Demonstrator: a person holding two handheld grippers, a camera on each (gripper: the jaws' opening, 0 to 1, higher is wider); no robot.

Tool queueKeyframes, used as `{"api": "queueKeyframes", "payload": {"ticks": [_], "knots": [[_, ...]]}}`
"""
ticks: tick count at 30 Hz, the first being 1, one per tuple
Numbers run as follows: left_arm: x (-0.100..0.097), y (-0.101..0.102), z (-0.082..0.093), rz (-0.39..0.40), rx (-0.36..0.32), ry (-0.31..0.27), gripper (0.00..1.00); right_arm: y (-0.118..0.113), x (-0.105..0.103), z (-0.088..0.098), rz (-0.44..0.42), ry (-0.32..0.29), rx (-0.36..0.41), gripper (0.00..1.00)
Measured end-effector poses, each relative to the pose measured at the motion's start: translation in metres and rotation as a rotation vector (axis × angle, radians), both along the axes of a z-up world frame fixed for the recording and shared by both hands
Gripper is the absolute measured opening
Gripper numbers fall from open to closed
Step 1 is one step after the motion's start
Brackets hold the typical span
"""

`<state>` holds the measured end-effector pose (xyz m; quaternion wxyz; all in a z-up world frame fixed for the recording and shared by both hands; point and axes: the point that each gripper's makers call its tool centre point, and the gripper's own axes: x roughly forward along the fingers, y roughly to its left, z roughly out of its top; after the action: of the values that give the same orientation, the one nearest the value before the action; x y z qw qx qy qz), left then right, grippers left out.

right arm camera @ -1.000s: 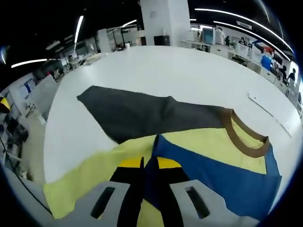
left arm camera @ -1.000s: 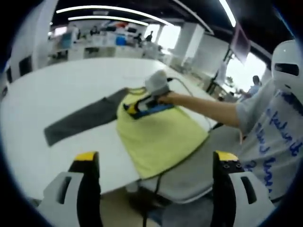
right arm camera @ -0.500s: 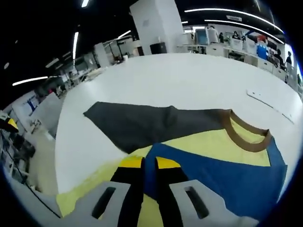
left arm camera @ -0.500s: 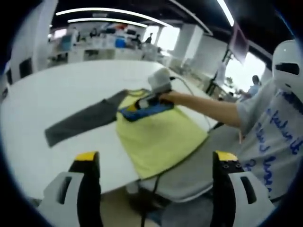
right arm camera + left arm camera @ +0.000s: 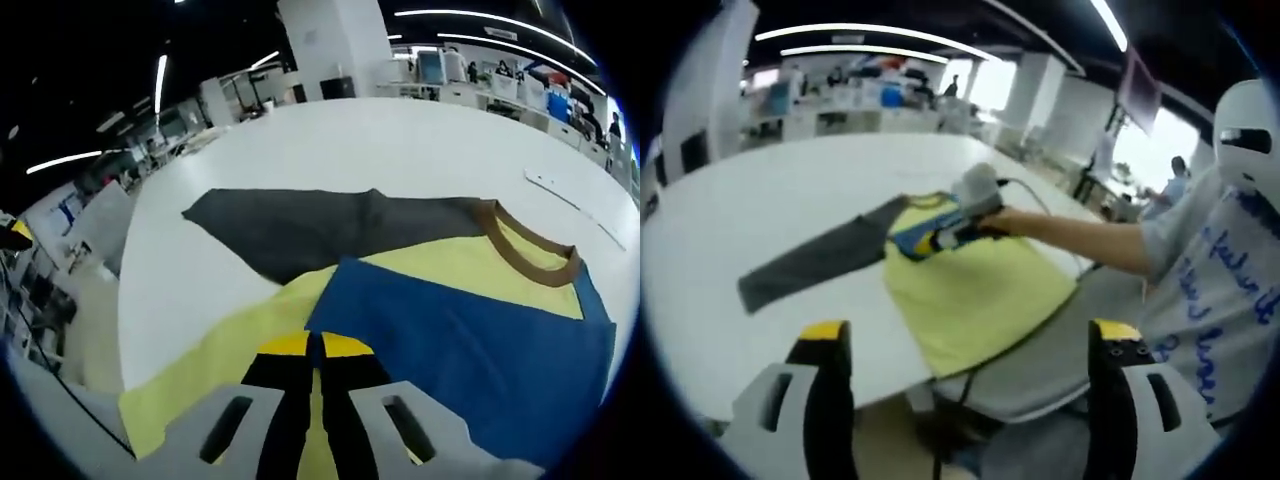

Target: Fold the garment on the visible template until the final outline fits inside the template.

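The garment (image 5: 970,290), a yellow shirt with a brown collar (image 5: 520,245), lies flat on the white counter (image 5: 770,200), its grey sleeve (image 5: 820,255) stretched outward and a blue sleeve (image 5: 470,340) folded across the chest. The right hand-held gripper (image 5: 313,350) has its jaws pressed together, clamped on the blue sleeve's edge over the yellow body. The left hand-held gripper (image 5: 970,345) hangs back off the counter's edge, jaws wide apart, gripping nothing. A person's forearm (image 5: 1080,235) reaches over the shirt.
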<state>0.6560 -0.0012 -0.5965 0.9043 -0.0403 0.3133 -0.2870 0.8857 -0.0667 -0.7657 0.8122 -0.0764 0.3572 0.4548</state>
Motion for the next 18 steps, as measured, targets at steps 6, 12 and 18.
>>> {"api": "queueKeyframes", "payload": {"ticks": [6,12,18], "knots": [[-0.006,0.0,-0.007,-0.007,0.004,0.027,0.96,0.003,-0.013,0.003,0.031,0.008,0.006,0.05],[-0.007,0.001,-0.008,-0.002,0.003,0.027,0.95,-0.002,-0.027,0.031,0.055,-0.034,0.051,0.14],[-0.004,0.0,-0.004,-0.005,-0.002,-0.002,0.95,-0.017,-0.034,0.049,0.005,-0.042,0.094,0.2]]}}
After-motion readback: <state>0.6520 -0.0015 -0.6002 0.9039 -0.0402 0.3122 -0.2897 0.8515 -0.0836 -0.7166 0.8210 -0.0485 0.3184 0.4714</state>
